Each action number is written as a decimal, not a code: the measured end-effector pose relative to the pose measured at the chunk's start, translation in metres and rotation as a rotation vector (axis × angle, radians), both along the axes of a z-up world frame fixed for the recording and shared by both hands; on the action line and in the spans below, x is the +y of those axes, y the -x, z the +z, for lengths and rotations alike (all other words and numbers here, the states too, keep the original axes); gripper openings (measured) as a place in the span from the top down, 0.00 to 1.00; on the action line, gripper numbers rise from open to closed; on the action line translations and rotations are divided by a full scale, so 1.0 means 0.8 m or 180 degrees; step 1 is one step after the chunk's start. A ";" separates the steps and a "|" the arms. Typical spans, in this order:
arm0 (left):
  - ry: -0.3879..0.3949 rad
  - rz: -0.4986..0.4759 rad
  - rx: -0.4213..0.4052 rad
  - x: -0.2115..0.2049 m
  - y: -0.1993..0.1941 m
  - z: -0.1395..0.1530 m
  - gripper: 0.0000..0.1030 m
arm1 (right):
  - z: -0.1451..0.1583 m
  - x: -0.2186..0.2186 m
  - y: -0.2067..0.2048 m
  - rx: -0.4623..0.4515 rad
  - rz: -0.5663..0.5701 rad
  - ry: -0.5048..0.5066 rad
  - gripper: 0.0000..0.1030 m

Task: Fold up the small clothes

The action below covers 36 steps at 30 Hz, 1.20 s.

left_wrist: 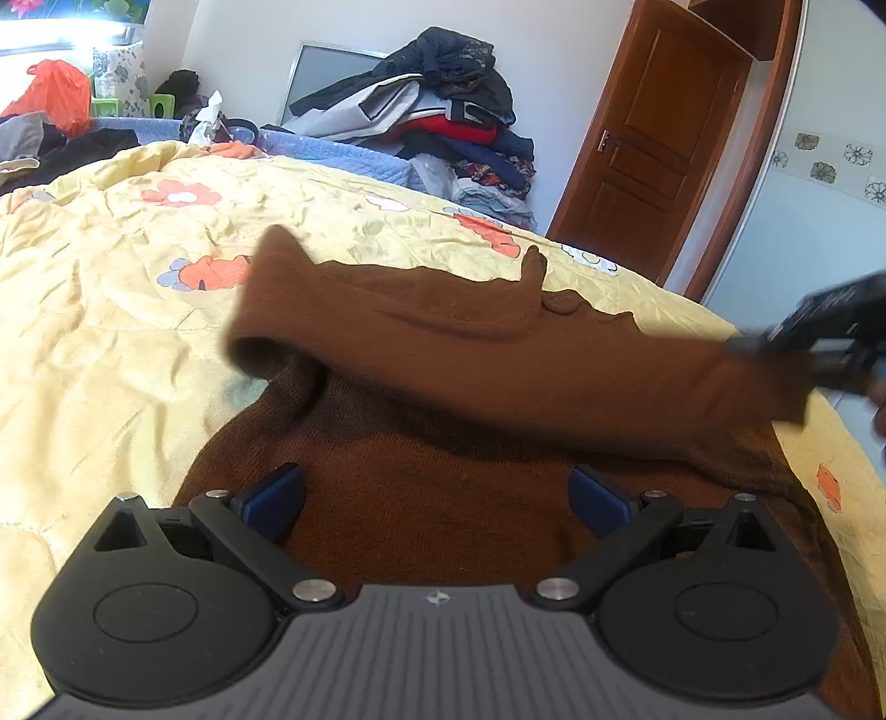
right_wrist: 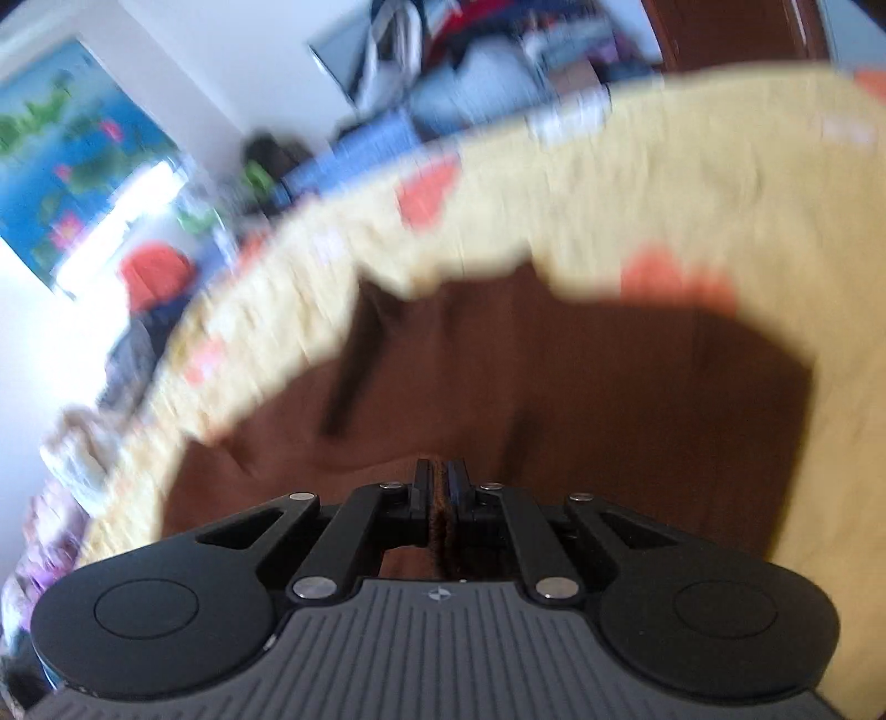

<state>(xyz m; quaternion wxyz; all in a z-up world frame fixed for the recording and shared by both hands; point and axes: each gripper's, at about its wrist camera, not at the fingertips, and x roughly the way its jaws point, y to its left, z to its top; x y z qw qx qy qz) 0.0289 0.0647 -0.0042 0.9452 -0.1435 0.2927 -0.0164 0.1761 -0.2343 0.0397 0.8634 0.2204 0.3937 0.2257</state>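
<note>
Folding underway: right tongs [right_wrist: 441, 487] pinch the brown sweater [left_wrist: 443, 498] sleeve [left_wrist: 498, 354]; left tongs [left_wrist: 437, 493] gape empty above it. Next, lay the sleeve across.

Black left gripper [left_wrist: 437, 501], blue pads [left_wrist: 277, 498], silver screws

White walls [left_wrist: 554, 72]. Brown wooden door [left_wrist: 653, 144], closed. Yellow floral quilt [left_wrist: 111, 310] covers the bed. Clothes pile [left_wrist: 443, 111] heaped against the far wall. Bright daylight from the window [left_wrist: 55, 27].
</note>
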 end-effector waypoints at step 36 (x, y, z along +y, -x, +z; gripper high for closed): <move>-0.0880 0.0128 0.0360 0.044 -0.193 0.011 0.84 | -0.088 -0.111 -0.034 0.0087 -0.0911 0.0299 0.86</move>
